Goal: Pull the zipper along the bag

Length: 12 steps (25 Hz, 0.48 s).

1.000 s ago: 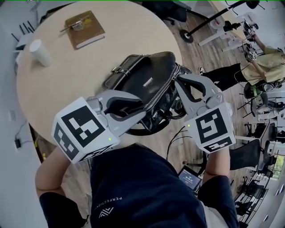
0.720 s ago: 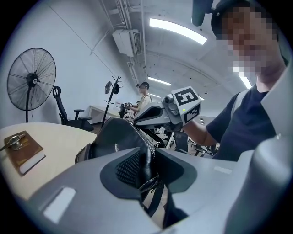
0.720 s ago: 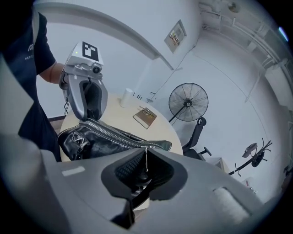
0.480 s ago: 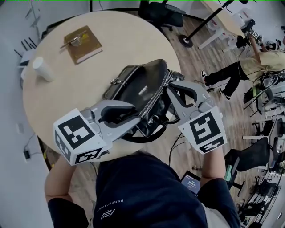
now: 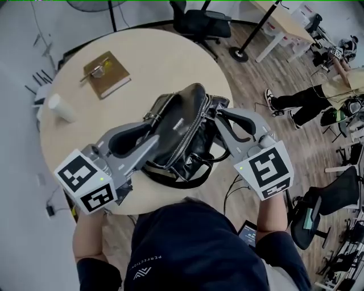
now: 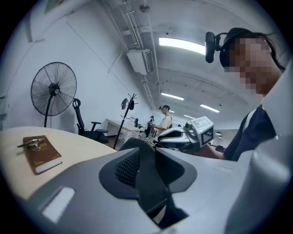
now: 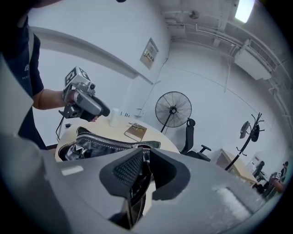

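A black leather bag (image 5: 182,128) lies on the round table (image 5: 114,119) near its front edge, its silver zipper (image 5: 192,132) running along the top. My left gripper (image 5: 154,140) is shut on black bag material (image 6: 150,185) at the bag's left side. My right gripper (image 5: 215,117) sits at the zipper's far right end. Its jaws are opening. The zipper's dark pull tab (image 7: 137,187) hangs between them against the left pad, with a gap on the right. The right gripper view (image 7: 145,167) looks along the zipper (image 7: 114,143) toward the left gripper (image 7: 84,103).
A brown book (image 5: 105,74) with a metal object on it and a white cup (image 5: 61,108) lie at the table's far left. An office chair (image 5: 193,17) stands behind the table. A person (image 5: 307,96) sits on the floor at the right. A standing fan (image 7: 173,109) is farther back.
The left gripper has shifted left and lower in the view, still on the bag. The right gripper stays at the zipper's end. The head camera now takes in more of the table.
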Each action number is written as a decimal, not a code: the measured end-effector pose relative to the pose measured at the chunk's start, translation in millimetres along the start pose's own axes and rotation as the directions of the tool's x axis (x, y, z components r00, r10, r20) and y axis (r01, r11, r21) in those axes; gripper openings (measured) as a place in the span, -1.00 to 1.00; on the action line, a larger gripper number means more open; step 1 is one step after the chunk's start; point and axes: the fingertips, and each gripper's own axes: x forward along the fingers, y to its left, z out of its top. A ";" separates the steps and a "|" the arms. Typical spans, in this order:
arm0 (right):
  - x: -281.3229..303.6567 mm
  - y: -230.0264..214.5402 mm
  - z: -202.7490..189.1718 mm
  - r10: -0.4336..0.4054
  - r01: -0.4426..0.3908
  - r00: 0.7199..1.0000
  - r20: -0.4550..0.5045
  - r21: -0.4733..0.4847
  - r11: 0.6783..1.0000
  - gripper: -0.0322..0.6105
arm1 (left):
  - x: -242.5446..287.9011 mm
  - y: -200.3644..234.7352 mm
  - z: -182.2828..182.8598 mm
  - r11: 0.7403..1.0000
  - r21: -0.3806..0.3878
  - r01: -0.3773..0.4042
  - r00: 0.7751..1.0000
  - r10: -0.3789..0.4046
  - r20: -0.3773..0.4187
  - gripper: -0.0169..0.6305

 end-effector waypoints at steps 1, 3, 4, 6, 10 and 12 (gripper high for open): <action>-3.0 -2.4 0.6 -0.013 0.012 1.000 0.012 0.013 1.000 -0.75 | -0.5 3.1 0.9 0.999 0.017 -0.027 1.000 0.027 0.003 -0.64; -9.3 -6.0 0.8 -0.034 0.033 0.999 0.032 0.042 0.999 -0.77 | -3.7 9.3 3.6 0.996 0.035 -0.079 0.997 0.078 0.021 -0.74; -12.8 -7.6 0.1 -0.043 0.041 0.998 0.040 0.056 0.998 -0.78 | -6.4 12.8 5.5 0.994 0.035 -0.102 0.994 0.101 0.035 -0.78; -20.7 -12.3 -2.8 -0.068 0.064 0.997 0.049 0.082 0.995 -0.83 | -12.1 20.4 9.4 0.989 0.017 -0.145 0.988 0.144 0.063 -0.90; -36.7 -23.9 -13.5 -0.119 0.111 0.992 0.046 0.139 0.984 -0.89 | -20.1 34.6 13.3 0.969 0.010 -0.245 0.967 0.244 0.076 -0.95; -41.5 -23.8 -15.3 -0.120 0.109 0.991 0.060 0.165 0.980 -0.89 | -23.0 41.2 11.7 0.952 0.029 -0.305 0.951 0.302 0.070 -0.95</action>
